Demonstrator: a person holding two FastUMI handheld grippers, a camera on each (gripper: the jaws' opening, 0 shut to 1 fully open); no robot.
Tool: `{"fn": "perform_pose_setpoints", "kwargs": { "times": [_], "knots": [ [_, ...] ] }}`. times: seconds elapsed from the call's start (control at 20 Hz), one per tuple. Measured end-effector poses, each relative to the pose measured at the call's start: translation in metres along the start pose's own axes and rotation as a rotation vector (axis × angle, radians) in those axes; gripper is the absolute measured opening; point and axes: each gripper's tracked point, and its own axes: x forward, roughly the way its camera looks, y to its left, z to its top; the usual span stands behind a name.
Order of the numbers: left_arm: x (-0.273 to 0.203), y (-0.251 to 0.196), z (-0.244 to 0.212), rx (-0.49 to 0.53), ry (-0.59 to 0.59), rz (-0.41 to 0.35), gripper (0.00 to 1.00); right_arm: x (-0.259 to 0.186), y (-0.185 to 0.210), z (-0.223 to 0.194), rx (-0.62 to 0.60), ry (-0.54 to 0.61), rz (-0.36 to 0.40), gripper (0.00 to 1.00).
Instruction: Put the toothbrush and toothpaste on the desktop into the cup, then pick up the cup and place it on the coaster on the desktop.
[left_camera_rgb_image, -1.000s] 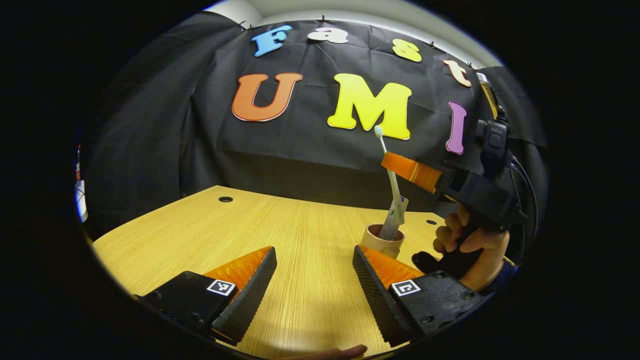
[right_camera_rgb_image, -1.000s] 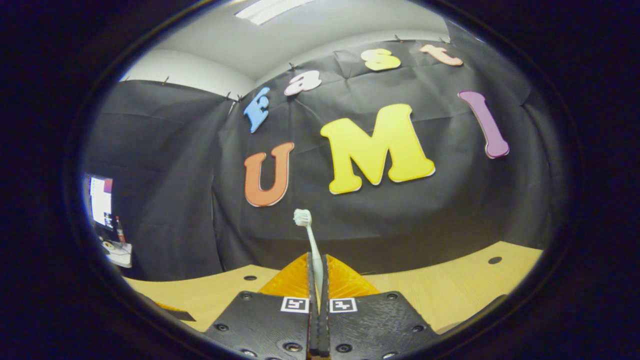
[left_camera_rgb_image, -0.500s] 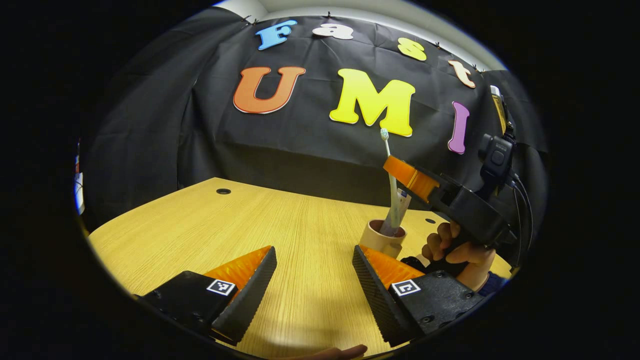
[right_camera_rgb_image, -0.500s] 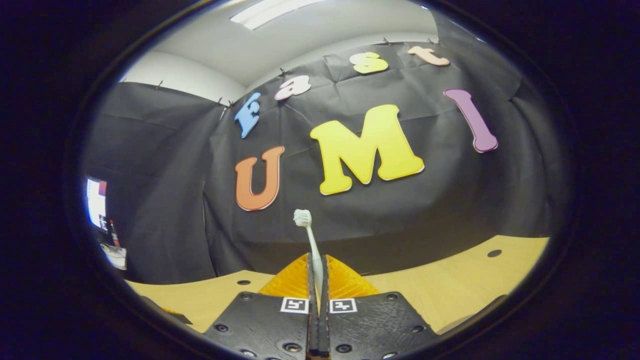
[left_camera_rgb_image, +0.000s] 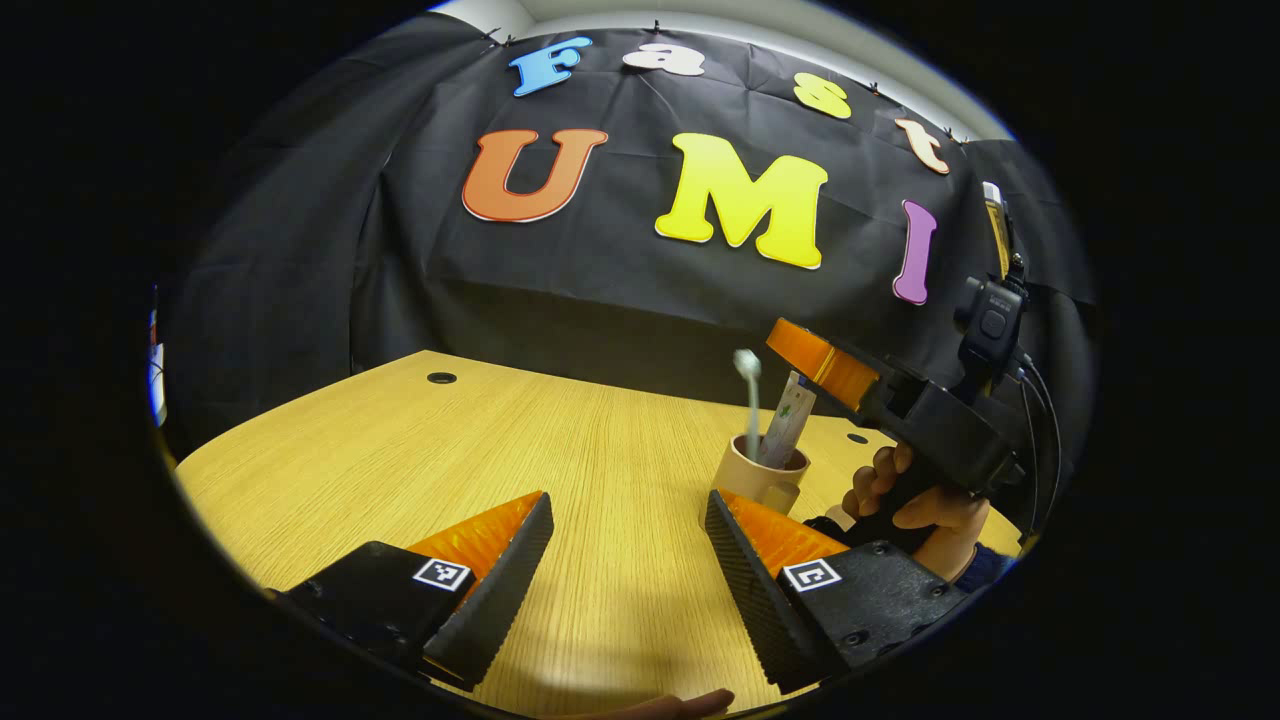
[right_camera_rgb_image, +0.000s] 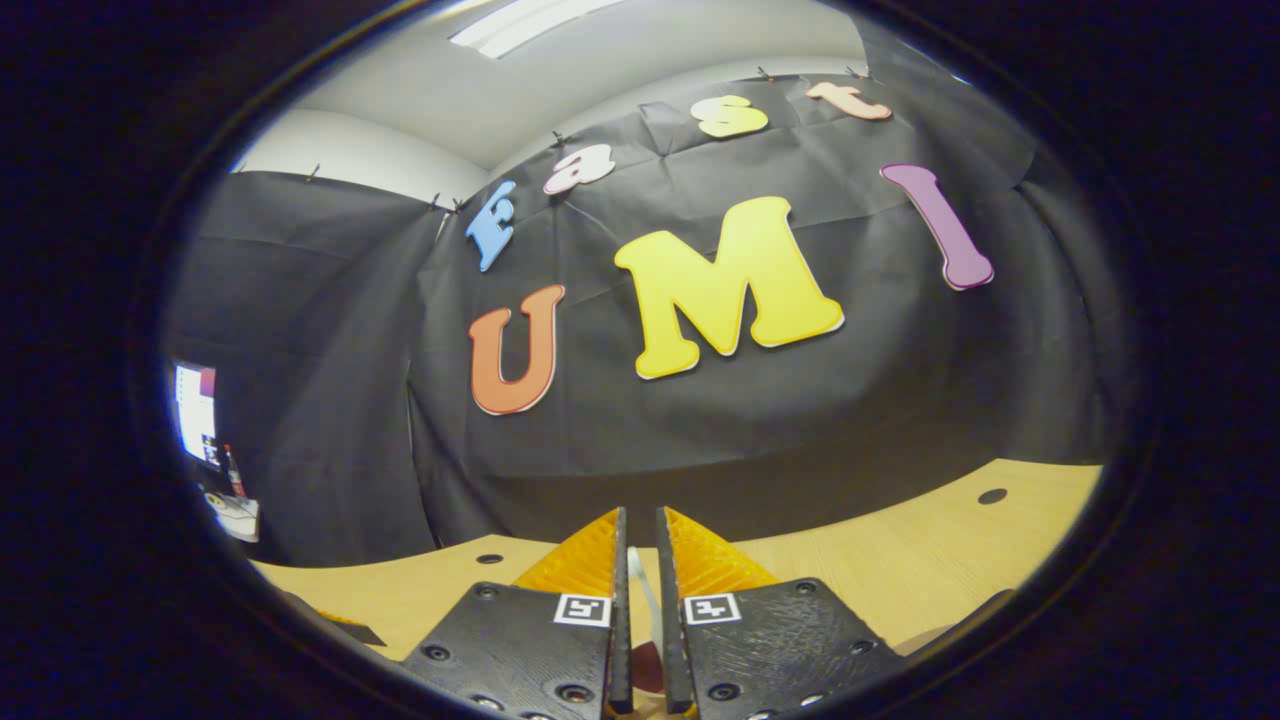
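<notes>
A tan cup (left_camera_rgb_image: 742, 482) stands on the wooden desk, just beyond my left gripper's right finger. A toothpaste tube (left_camera_rgb_image: 787, 420) leans in it. The white toothbrush (left_camera_rgb_image: 750, 400) stands in the cup too, blurred, head up. My right gripper (left_camera_rgb_image: 778, 338), held by a hand (left_camera_rgb_image: 915, 500), hovers just above and right of the cup. In the right gripper view my right gripper (right_camera_rgb_image: 640, 512) is open by a narrow gap, with the toothbrush handle (right_camera_rgb_image: 650, 600) loose between its fingers and the cup's inside (right_camera_rgb_image: 645, 668) below. My left gripper (left_camera_rgb_image: 628, 497) rests wide open and holds nothing.
The desk (left_camera_rgb_image: 480, 440) stretches left and forward of the cup, with cable holes (left_camera_rgb_image: 440, 378) near its back edge. The black cloth wall stands close behind. A small dark shape (left_camera_rgb_image: 826, 522) lies between the cup and the hand; I cannot tell what it is.
The right gripper's fingers parted and let go of the toothbrush, which dropped down into the cup beside the toothpaste. My left gripper stayed where it was.
</notes>
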Motion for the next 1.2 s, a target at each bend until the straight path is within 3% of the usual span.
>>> {"fn": "perform_pose_setpoints", "kwargs": {
  "times": [0.05, 0.15, 0.25, 0.35, 0.4, 0.55, 0.6, 0.65, 0.7, 0.75, 1.0, 1.05, 1.1, 1.2],
  "knots": [
    [0.000, 0.001, 0.000, 0.003, -0.001, 0.002, 0.97, -0.002, 0.001, 0.002, 0.004, -0.003, 0.008, 0.13],
    [0.001, 0.000, 0.000, 0.002, -0.002, 0.000, 0.97, -0.007, 0.000, 0.005, -0.003, -0.007, 0.006, 0.30],
    [0.001, -0.001, -0.001, -0.001, 0.005, -0.003, 0.97, -0.015, 0.000, 0.012, -0.005, -0.012, 0.015, 0.54],
    [0.000, -0.003, -0.001, 0.003, 0.008, -0.006, 0.97, -0.024, -0.002, 0.020, -0.014, -0.010, 0.019, 0.89],
    [-0.003, -0.001, 0.003, 0.005, -0.006, 0.007, 0.97, -0.030, -0.001, 0.024, -0.013, -0.009, 0.025, 0.86],
    [-0.006, -0.009, 0.020, -0.024, -0.056, -0.002, 0.97, -0.047, -0.009, 0.046, -0.033, -0.021, 0.015, 0.94],
    [-0.007, -0.015, 0.020, -0.024, -0.054, -0.013, 0.98, -0.054, -0.011, 0.050, -0.037, -0.016, 0.015, 0.89],
    [-0.007, -0.017, 0.022, -0.016, -0.053, -0.011, 0.97, -0.061, -0.013, 0.055, -0.043, -0.005, 0.010, 0.95],
    [-0.005, -0.020, 0.024, -0.002, -0.048, -0.009, 0.97, -0.070, -0.017, 0.062, -0.049, -0.002, 0.010, 0.91],
    [-0.004, -0.025, 0.027, 0.011, -0.042, -0.011, 0.97, -0.079, -0.021, 0.068, -0.067, 0.003, 0.002, 0.95],
    [0.008, -0.031, 0.053, 0.092, -0.007, 0.038, 0.96, -0.129, -0.050, 0.096, -0.132, 0.016, -0.044, 0.95],
    [0.011, -0.034, 0.062, 0.095, -0.001, 0.038, 0.96, -0.139, -0.056, 0.101, -0.149, 0.023, -0.061, 0.99],
    [0.015, -0.039, 0.069, 0.092, 0.012, 0.027, 0.96, -0.148, -0.064, 0.104, -0.165, 0.025, -0.077, 0.90],
    [0.025, -0.052, 0.083, 0.088, 0.051, -0.001, 0.96, -0.167, -0.072, 0.111, -0.171, 0.017, -0.088, 0.95]
  ]
}}
